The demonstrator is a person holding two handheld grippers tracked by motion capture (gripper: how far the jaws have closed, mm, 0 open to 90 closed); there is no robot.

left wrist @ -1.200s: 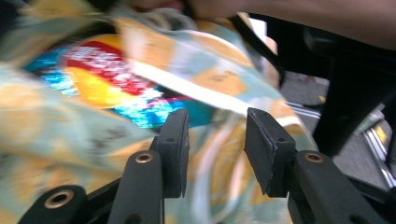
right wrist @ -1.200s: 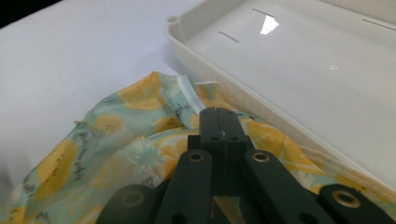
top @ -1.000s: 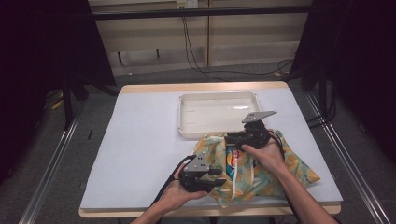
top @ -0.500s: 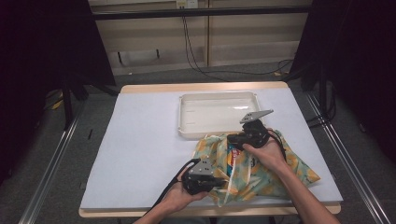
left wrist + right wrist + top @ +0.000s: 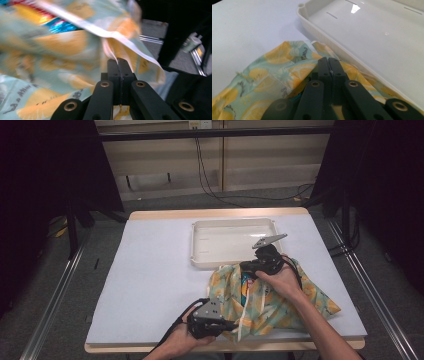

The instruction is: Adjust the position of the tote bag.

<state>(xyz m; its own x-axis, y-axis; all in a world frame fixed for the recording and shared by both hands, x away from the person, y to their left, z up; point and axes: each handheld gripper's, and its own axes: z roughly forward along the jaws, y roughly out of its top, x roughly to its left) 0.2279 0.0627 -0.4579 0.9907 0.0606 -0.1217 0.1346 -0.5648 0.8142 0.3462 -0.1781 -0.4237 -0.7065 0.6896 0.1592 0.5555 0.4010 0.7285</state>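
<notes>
A pale green drawstring bag (image 5: 280, 305) printed with yellow lemons lies at the front right of the table. My left gripper (image 5: 231, 324) is at the bag's near left corner, by the table's front edge. In the left gripper view it (image 5: 117, 61) is shut on the bag's rim, beside the white drawstring (image 5: 105, 30). My right gripper (image 5: 243, 266) is at the bag's far rim, just short of the white tray (image 5: 193, 245). In the right gripper view it (image 5: 329, 61) is shut on the lemon cloth (image 5: 274, 72). A shiny blue and red packet (image 5: 245, 282) shows inside the bag's mouth.
The white tray (image 5: 324, 27) stands behind the bag, its near wall touching the cloth. The white table cover (image 5: 150, 270) stretches out to the left. Black cables (image 5: 210, 175) run over the floor beyond the table, and metal rails (image 5: 55, 285) flank it.
My left gripper has drawn a little toward the table's front edge with the bag's rim, stretching the mouth wider. The right gripper has hardly moved.
</notes>
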